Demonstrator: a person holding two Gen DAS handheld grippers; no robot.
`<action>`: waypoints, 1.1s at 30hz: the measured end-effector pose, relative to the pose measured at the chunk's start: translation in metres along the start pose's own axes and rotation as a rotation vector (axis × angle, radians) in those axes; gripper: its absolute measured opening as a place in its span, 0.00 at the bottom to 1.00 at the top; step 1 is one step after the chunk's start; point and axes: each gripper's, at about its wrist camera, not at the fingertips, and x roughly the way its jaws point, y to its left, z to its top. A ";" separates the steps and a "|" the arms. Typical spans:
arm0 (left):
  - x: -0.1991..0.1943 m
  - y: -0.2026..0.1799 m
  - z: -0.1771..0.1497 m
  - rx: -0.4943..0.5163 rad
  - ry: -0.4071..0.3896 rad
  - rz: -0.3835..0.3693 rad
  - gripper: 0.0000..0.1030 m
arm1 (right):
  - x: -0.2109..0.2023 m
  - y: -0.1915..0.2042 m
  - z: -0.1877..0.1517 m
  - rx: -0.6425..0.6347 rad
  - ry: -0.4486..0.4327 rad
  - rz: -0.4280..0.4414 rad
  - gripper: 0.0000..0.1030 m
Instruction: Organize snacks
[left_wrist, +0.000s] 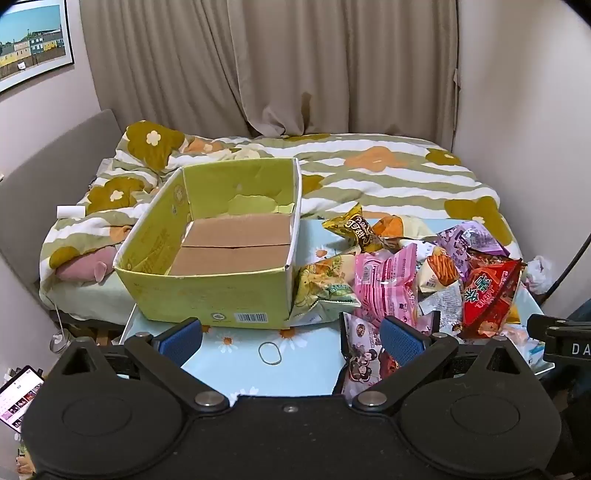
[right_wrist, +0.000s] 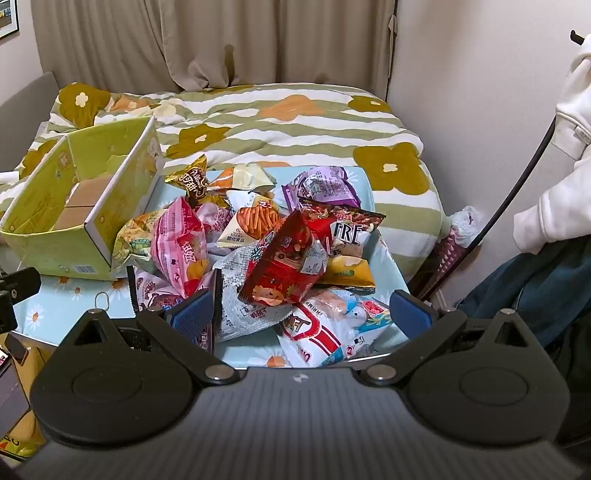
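Snacks (right_wrist: 273, 254) lay heaped on table (left_wrist: 236, 343) right of empty box (left_wrist: 221, 254); both grippers, left (left_wrist: 291, 338) and right (right_wrist: 301, 312), gaped, holding nothing. Best pinch top red bag (right_wrist: 286, 271) by its crimped edge first.

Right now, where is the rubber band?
The rubber band lies flat on the floral table in the left wrist view, just in front of the green box, left of the snack pile.

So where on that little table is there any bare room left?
Bare tablecloth shows in front of the yellow-green cardboard box, around a rubber band. The box's brown floor is bare too. Right of it, the snack-packet heap crowds everything.
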 end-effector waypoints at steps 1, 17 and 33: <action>0.001 0.000 0.000 0.000 0.002 -0.004 1.00 | 0.000 0.000 0.000 0.000 -0.003 0.000 1.00; 0.007 0.000 0.001 0.021 -0.007 -0.008 1.00 | 0.004 0.004 0.005 0.000 -0.001 0.002 1.00; 0.007 0.005 0.003 0.023 -0.004 -0.028 1.00 | 0.004 0.006 0.006 -0.003 0.000 0.004 1.00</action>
